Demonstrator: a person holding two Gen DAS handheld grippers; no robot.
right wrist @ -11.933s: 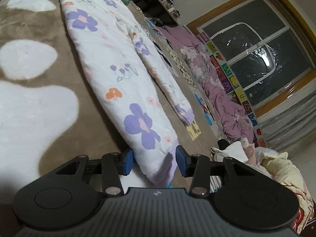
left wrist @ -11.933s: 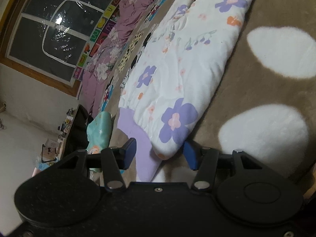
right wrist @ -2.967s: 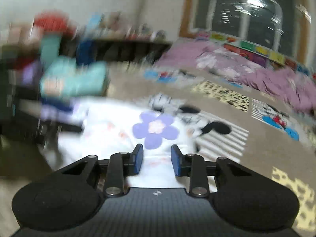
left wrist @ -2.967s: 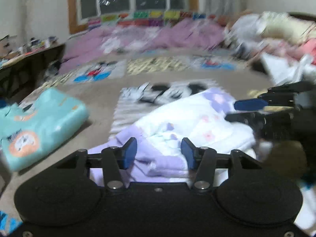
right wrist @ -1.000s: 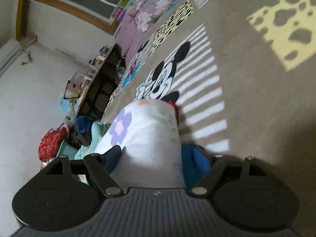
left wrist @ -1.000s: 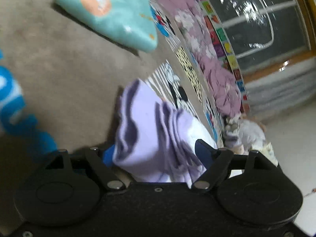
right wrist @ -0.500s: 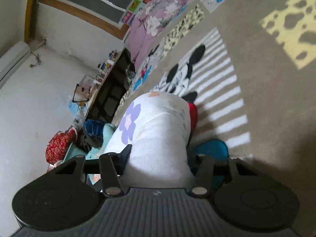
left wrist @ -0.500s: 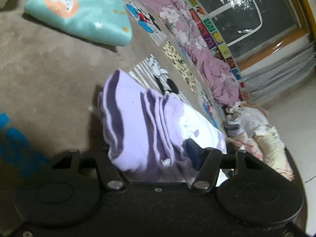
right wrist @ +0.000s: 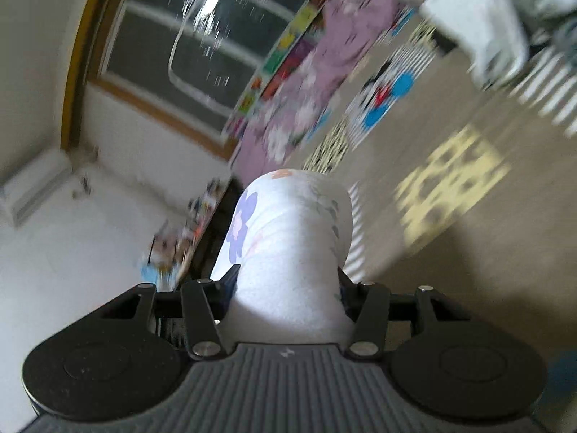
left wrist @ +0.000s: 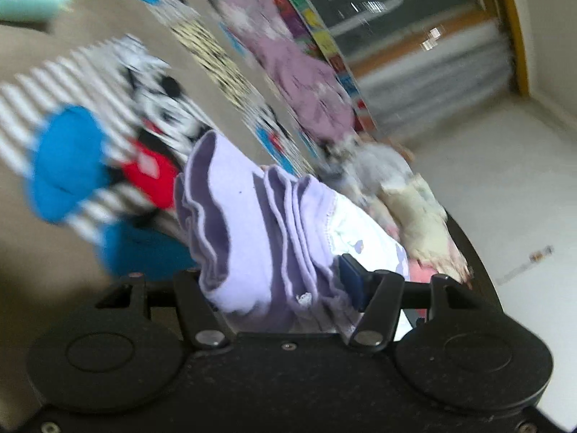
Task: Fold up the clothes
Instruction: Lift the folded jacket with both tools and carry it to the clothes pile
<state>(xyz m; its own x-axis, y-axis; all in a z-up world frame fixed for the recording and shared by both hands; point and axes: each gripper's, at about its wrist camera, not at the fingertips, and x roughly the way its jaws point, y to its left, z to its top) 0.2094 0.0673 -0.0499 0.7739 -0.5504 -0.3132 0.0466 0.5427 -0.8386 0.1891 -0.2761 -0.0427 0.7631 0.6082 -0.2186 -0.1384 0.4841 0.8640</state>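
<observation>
L tool (left wrist: 276, 278) clamped on purple cuff end of folded floral garment (left wrist: 252, 223), layers bunched btwn fingers. Tool tilted, aimed across beige cartoon-print carpet (left wrist: 90, 57) twd window wall; view blurred.

R tool (right wrist: 286, 288) clamped on white rolled end of same garment (right wrist: 288, 231), purple flower on its L side. Tool pitched up, rolled sideways; window (right wrist: 202, 47) upper L, carpet (right wrist: 468, 245) on R. Garment held between both tools, above carpet.

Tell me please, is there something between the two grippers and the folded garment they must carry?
Nothing visible. The left gripper is closed directly on the bundle's lilac cuff layers, and the right gripper on the white floral garment. The fabric fills both jaws.
</observation>
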